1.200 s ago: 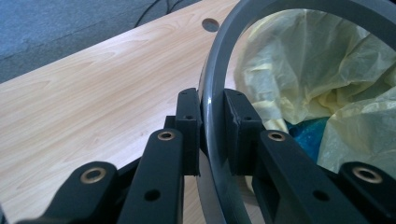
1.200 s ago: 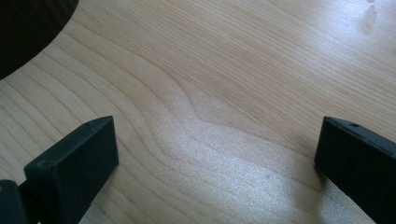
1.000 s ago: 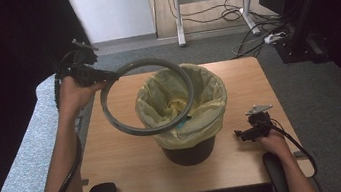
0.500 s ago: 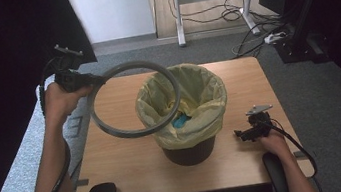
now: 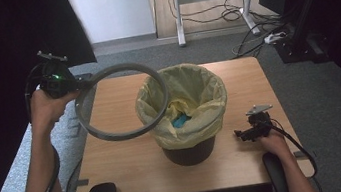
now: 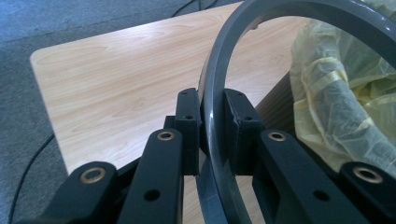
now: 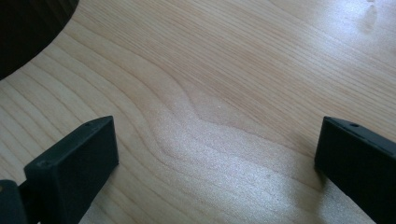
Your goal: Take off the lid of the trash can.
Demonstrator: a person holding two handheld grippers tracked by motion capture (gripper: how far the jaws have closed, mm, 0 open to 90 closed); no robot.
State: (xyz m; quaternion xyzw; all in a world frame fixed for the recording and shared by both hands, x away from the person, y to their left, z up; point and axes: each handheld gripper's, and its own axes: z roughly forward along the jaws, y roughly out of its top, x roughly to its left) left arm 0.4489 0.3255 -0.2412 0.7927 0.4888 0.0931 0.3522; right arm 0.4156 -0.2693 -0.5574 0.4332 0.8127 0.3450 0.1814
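At inspection, your left gripper (image 5: 78,89) was clamped on the grey ring (image 5: 119,103), the retaining hoop of the bin. In the left gripper view both pads pressed flat against the band of the ring (image 6: 219,93), one on each face, with no gap visible. You held the ring in the air, tilted, with most of its loop extending away from the jaws toward the bin (image 5: 189,151); its far arc overlapped the near side of the yellow bag (image 5: 184,99) in the high view. Whether it touched the bag there could not be determined.

Your right gripper (image 5: 240,134) rested on the table (image 5: 124,178), just beside the base of the bin. Its jaws stood wide apart with only bare wood between them in the right gripper view (image 7: 215,154); it gripped nothing.

Status of work, as judged: the ring was off the bin and the liner was freed of its clamp. The bag remained seated, its edge folded over the rim, with blue material (image 5: 180,121) lying inside.

Outstanding, in my assessment: the ring had yet to be set down, well clear of the bin on your left gripper's side. The bag had yet to be gathered and lifted out, for which the idle right gripper was well placed.
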